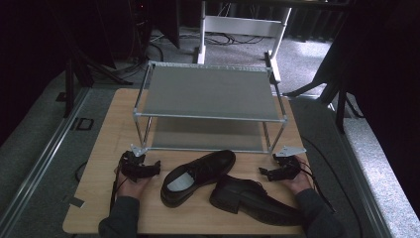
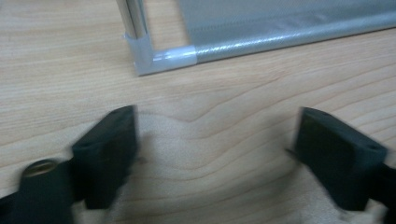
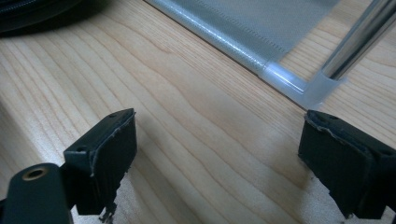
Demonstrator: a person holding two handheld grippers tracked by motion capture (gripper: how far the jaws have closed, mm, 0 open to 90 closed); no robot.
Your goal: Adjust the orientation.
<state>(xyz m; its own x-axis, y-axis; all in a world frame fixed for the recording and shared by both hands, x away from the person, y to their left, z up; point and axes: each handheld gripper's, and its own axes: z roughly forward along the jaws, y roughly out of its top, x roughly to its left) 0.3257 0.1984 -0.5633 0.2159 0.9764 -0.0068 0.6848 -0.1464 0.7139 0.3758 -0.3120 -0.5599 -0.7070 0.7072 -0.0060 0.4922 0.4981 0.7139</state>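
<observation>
Two black leather shoes lie on the wooden table (image 1: 106, 148), in front of a two-shelf metal rack (image 1: 208, 117). The left shoe (image 1: 198, 176) stands upright and shows a pale insole. The right shoe (image 1: 252, 198) lies closer to the table's front edge. My left gripper (image 1: 143, 166) rests on the table left of the shoes, open and empty (image 2: 217, 121), facing the rack's front left foot (image 2: 142, 58). My right gripper (image 1: 270, 172) rests right of the shoes, open and empty (image 3: 219, 119). The rack's front right foot (image 3: 322, 88) is ahead of it, and a shoe's edge (image 3: 32, 11) is at its far left.
Both grey shelves of the rack (image 1: 210, 91) carry nothing. The lower shelf's front rail (image 2: 280, 39) runs just above the tabletop. Beyond the table are grey carpet, cables and a white desk frame (image 1: 242, 25). Forearms in dark sleeves enter from the bottom.
</observation>
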